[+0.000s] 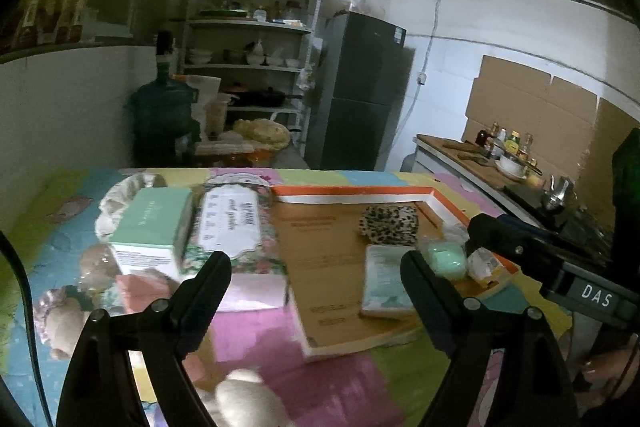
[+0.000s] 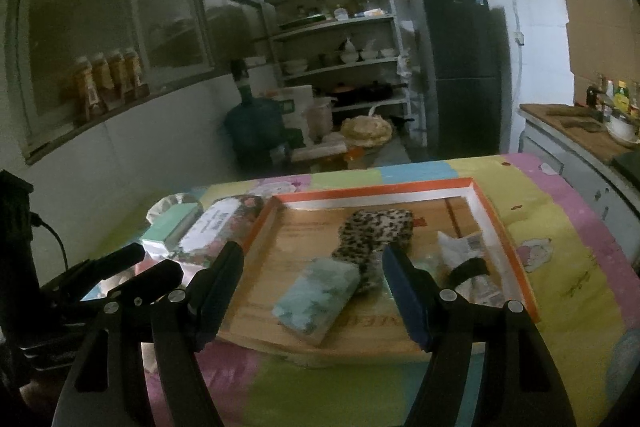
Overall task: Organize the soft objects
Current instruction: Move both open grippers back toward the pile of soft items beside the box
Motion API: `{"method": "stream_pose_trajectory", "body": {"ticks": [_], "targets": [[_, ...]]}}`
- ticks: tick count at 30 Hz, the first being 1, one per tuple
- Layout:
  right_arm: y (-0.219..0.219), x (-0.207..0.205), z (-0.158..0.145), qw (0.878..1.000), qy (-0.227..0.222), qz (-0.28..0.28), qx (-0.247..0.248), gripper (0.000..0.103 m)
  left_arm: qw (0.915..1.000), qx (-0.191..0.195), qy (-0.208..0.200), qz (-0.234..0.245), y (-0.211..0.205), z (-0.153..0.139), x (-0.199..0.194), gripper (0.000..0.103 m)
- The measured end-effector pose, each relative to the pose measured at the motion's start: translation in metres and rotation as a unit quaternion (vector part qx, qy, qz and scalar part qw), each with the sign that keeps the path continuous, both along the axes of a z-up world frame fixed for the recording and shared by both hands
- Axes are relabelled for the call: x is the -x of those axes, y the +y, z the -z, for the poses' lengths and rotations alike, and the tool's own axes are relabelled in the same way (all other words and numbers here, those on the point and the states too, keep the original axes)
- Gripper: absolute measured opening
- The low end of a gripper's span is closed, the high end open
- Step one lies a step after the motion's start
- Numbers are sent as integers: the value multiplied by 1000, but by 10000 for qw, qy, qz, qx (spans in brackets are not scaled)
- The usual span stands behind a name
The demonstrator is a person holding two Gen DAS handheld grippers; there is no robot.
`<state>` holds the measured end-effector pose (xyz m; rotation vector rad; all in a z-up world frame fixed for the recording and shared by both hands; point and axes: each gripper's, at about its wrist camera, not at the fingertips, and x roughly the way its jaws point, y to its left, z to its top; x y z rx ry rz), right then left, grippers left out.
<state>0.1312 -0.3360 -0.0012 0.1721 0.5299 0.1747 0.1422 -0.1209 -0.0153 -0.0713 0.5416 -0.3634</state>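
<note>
An orange-rimmed cardboard tray [image 1: 360,189] [image 2: 380,189] lies on the patchwork cloth. In it are a leopard-print soft piece [image 1: 388,225] [image 2: 376,231], a pale green sponge pad [image 1: 384,279] [image 2: 316,297], a mint soft item in plastic [image 1: 446,259] and a wrapped packet [image 2: 468,259]. My right gripper [image 2: 312,263] hovers open over the tray's near edge, holding nothing, the sponge pad just beyond its pads. My left gripper [image 1: 316,267] [image 2: 150,261] is open and empty left of the tray. A beige plush [image 1: 244,399] lies below it.
Left of the tray sit a mint box [image 1: 156,223] [image 2: 168,223], a floral wipes pack [image 1: 230,223] [image 2: 224,223] and a pink pack [image 1: 256,291]. Behind the table stand a dark fridge [image 2: 460,67], shelves [image 2: 340,39] and a water jug [image 2: 256,127]. A counter [image 1: 472,155] runs along the right.
</note>
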Motion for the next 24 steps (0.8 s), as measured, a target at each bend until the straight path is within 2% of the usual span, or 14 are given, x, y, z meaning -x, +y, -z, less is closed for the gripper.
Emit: {"method": "stream_pose_trajectory", "body": {"ticks": [13,24], "targets": [[49,-2,-1,9992,16,-378,-162,74,9990,15,-73,-431,47,-1,7,86],[91,-8,6,9974,144,-710,-67,74,9963,71,-78,-850,95,2,11,86]]}}
